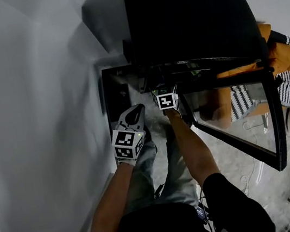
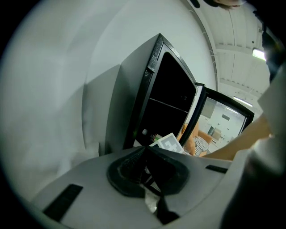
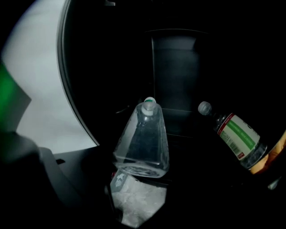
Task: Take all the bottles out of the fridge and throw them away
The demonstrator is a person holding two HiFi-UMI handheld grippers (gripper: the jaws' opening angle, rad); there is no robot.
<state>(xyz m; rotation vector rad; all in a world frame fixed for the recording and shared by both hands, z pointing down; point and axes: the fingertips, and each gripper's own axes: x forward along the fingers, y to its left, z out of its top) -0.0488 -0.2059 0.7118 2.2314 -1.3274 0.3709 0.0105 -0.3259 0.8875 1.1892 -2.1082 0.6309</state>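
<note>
A black fridge (image 1: 189,17) stands with its glass door (image 1: 239,119) swung open to the right. My right gripper (image 1: 162,94) reaches into its lowest part. In the right gripper view a clear bottle (image 3: 143,143) with a pale cap lies straight ahead of the right gripper (image 3: 143,197), base nearest, between open jaws that show no grip on it. Under it sits a crumpled clear thing with a red label (image 3: 134,199). A second bottle (image 3: 237,138) with a green and red label leans at the right. My left gripper (image 1: 132,113) hovers outside the fridge, shut and empty.
A white wall (image 1: 33,104) runs close along the left of the fridge. Behind the open door are an orange seat (image 1: 289,55) and a striped cloth (image 1: 241,99). The person's legs (image 1: 160,176) stand just in front of the fridge opening.
</note>
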